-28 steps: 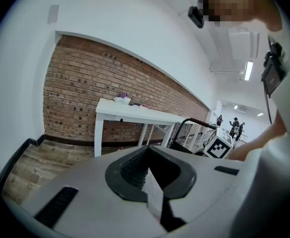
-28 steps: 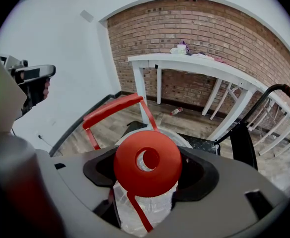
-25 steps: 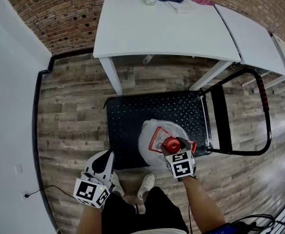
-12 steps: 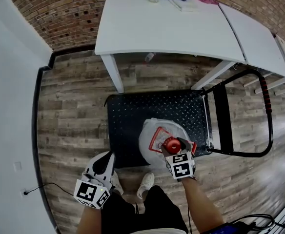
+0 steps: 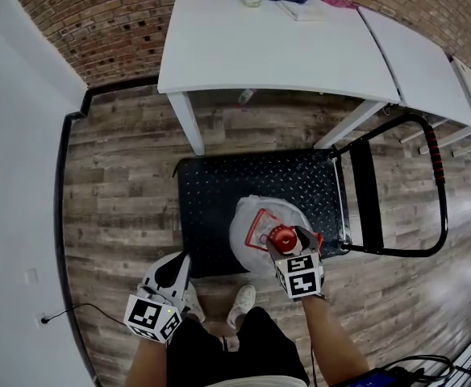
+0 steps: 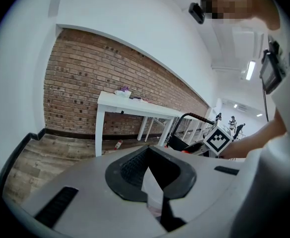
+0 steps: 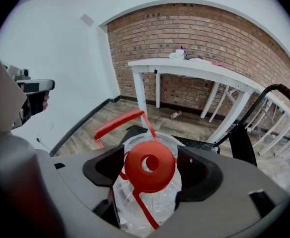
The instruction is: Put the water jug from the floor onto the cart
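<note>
Red cap (image 7: 150,166) of the water jug (image 5: 252,230) sits clamped between the right gripper (image 5: 288,242) jaws. The jug stands upright on the cart (image 5: 235,184) deck, near the person's edge. The left gripper (image 6: 152,187) jaws are together, empty, over the wood floor (image 5: 106,216).

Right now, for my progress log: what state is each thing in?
water jug: upright on the cart deck, red cap on.
cart: carrying the jug, push handle upright.
right gripper: shut on the jug's cap.
left gripper: shut, empty.
</note>
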`<state>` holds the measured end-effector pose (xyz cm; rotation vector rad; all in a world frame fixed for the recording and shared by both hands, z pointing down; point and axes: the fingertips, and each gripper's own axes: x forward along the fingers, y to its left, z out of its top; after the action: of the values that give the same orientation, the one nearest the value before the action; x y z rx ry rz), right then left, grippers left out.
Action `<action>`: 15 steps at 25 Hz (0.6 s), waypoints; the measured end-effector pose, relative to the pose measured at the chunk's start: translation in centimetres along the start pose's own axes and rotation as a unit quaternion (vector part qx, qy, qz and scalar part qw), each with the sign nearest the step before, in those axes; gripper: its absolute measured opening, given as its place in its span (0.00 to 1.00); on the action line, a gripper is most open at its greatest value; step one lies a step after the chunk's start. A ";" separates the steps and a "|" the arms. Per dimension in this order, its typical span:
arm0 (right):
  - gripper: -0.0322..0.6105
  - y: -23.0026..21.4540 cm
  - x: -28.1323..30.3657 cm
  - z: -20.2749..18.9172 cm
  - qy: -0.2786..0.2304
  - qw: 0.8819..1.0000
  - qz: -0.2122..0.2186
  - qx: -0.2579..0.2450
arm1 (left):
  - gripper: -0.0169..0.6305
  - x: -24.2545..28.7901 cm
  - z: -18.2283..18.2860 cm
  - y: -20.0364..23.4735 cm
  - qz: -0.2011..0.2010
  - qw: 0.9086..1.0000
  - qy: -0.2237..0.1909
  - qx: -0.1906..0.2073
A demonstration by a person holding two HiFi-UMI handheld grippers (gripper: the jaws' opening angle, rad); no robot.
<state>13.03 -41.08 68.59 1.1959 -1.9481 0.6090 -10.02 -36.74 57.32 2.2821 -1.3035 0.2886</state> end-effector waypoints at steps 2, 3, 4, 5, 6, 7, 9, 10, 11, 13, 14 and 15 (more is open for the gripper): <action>0.54 -0.1 -1.4 0.6 -0.010 1.000 -0.007 0.001 | 0.02 -0.4 0.6 -0.1 -0.002 1.000 -0.002 0.001; 0.54 -0.2 -2.4 1.1 -0.019 1.000 -0.010 0.003 | 0.02 -0.6 1.0 -0.3 -0.004 1.000 -0.003 0.003; 0.54 -0.2 -3.4 1.7 -0.028 1.000 -0.012 0.005 | 0.02 -0.7 1.6 -0.5 -0.008 1.000 -0.004 0.007; 0.54 -0.2 -4.6 2.3 -0.037 0.999 -0.015 0.007 | 0.02 -0.8 2.1 -0.8 -0.012 1.000 -0.004 0.013; 0.54 -0.2 -5.8 2.9 -0.046 0.999 -0.019 0.007 | 0.02 -0.9 2.7 -1.2 -0.018 1.000 -0.003 0.020; 0.54 -0.1 -7.0 3.4 -0.056 0.998 -0.022 0.008 | 0.02 -1.0 3.4 -1.6 -0.024 0.999 -0.003 0.030; 0.54 0.3 -9.6 4.5 -0.077 0.997 -0.026 0.012 | 0.02 -1.4 4.8 -2.5 -0.037 0.998 -0.005 0.046; 0.54 0.6 -10.9 5.1 -0.090 0.995 -0.027 0.016 | 0.02 -1.7 5.6 -2.8 -0.042 0.998 -0.009 0.051; 0.54 1.0 -12.1 5.8 -0.105 0.994 -0.027 0.020 | 0.02 -2.0 6.5 -3.2 -0.047 0.997 -0.014 0.054; 0.54 1.9 -14.5 7.3 -0.139 0.990 -0.026 0.026 | 0.02 -2.7 8.2 -3.7 -0.053 0.996 -0.025 0.061; 0.54 2.3 -15.7 8.1 -0.154 0.987 -0.025 0.028 | 0.02 -3.1 8.9 -4.0 -0.055 0.996 -0.030 0.064; 0.54 2.7 -16.8 8.8 -0.167 0.985 -0.026 0.031 | 0.02 -3.5 9.7 -4.3 -0.058 0.995 -0.035 0.068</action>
<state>12.10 -37.19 49.82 1.4581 -2.1796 0.4660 -8.76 -37.27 46.29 2.4921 -1.2132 0.2683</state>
